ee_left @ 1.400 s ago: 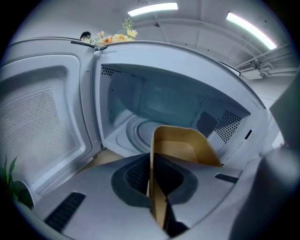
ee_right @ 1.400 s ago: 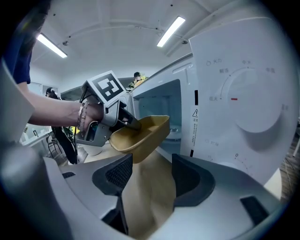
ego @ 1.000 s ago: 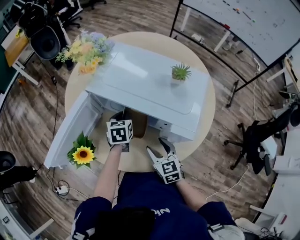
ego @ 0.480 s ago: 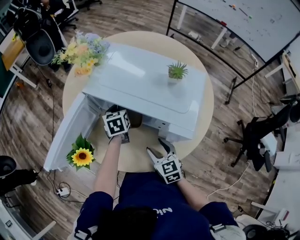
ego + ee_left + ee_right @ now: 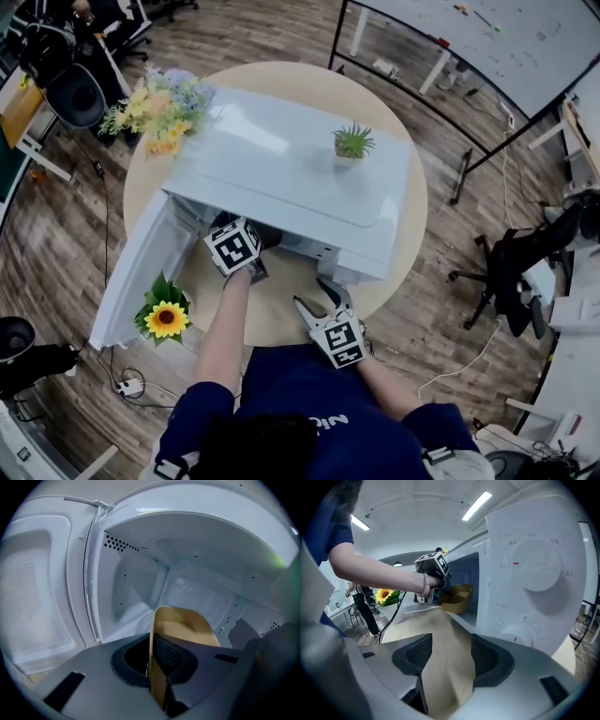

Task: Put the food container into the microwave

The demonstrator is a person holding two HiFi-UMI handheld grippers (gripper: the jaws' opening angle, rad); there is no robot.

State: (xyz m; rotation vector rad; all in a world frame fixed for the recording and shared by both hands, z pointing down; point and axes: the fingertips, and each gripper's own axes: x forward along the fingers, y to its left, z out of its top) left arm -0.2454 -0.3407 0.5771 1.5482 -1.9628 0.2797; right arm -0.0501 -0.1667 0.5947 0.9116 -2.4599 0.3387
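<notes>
Under the microwave's [image 5: 291, 159] roof at the head view's centre, your left gripper [image 5: 157, 672] is clamping the brown food container [image 5: 187, 627] by its wall at the cavity's mouth, its contents not showing. Lower right, your right gripper [image 5: 317, 292] is hanging unclenched, grasping nothing.

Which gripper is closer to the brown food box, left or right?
Left. The left gripper is clamped on the food box wall at the microwave's mouth. The right gripper hangs open near the table edge, apart from it.
</notes>
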